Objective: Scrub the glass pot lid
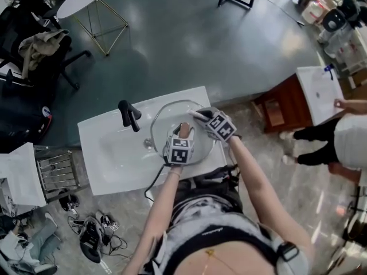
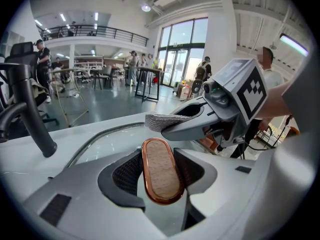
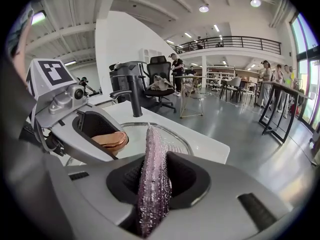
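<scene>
The glass pot lid [image 1: 166, 112] lies over the basin of a white sink [image 1: 103, 153]; its steel rim [image 2: 95, 137] and glass [image 3: 176, 140] show in both gripper views. My left gripper [image 1: 183, 134] is shut on the lid's copper-rimmed, wood-topped knob [image 2: 159, 170], which also shows in the right gripper view [image 3: 111, 140]. My right gripper [image 1: 199, 117] is shut on a glittery purple-grey scrub pad [image 3: 153, 176], which stands on edge between its jaws. The pad's end [image 2: 164, 119] hangs just above the lid's far right part, close behind the knob.
A black faucet [image 1: 129, 116] stands at the sink's back left, beside the lid. At the right a person [image 1: 338, 139] stands by a brown cabinet with a white top [image 1: 318, 93]. A metal rack [image 1: 56, 173] and shoes [image 1: 90, 236] lie left of the sink.
</scene>
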The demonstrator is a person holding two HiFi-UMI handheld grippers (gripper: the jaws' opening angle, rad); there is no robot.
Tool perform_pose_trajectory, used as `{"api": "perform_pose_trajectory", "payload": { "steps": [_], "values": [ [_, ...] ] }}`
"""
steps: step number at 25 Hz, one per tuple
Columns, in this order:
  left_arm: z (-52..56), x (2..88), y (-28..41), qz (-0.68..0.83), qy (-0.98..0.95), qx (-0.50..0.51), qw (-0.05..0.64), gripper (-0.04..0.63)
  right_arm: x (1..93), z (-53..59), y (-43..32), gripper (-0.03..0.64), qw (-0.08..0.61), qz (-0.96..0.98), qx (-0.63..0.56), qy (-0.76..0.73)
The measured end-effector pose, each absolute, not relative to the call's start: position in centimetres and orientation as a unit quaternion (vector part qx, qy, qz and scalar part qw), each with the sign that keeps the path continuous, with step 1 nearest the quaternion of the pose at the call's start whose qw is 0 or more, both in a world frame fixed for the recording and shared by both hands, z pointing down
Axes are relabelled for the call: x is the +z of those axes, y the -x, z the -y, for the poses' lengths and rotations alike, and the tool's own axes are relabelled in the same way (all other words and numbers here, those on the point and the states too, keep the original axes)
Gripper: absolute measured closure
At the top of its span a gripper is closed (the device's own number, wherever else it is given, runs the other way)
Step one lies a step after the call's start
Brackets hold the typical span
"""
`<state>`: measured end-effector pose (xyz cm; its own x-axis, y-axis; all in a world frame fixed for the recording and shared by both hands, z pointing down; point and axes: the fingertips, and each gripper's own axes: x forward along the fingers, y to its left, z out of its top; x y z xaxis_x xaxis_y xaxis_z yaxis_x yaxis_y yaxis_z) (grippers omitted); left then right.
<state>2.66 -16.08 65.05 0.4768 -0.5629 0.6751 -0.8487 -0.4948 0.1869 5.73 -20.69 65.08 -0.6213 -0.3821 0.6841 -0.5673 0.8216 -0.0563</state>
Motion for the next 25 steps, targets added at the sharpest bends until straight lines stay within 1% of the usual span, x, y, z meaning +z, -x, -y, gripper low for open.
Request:
{"api": "perform_pose_trajectory", "payload": {
  "steps": [8, 14, 25],
  "values": [
    [16.3, 65.5, -2.7, 0.432, -0.822, 0.270, 0.255, 0.395, 65.1, 22.2, -2.6, 0.523, 0.362, 0.898, 0.111, -0.223],
    [16.2, 65.3, -2.8, 0.431, -0.820, 0.273, 0.260, 0.396, 65.0, 22.6, 0.4, 0.523, 0.380, 0.907, 0.084, -0.162],
    [16.1, 65.4, -2.9, 0.432, -0.820, 0.272, 0.260, 0.396, 65.0, 22.2, 5.5, 0.523, 0.411, 0.906, 0.078, -0.061]
  ]
}}
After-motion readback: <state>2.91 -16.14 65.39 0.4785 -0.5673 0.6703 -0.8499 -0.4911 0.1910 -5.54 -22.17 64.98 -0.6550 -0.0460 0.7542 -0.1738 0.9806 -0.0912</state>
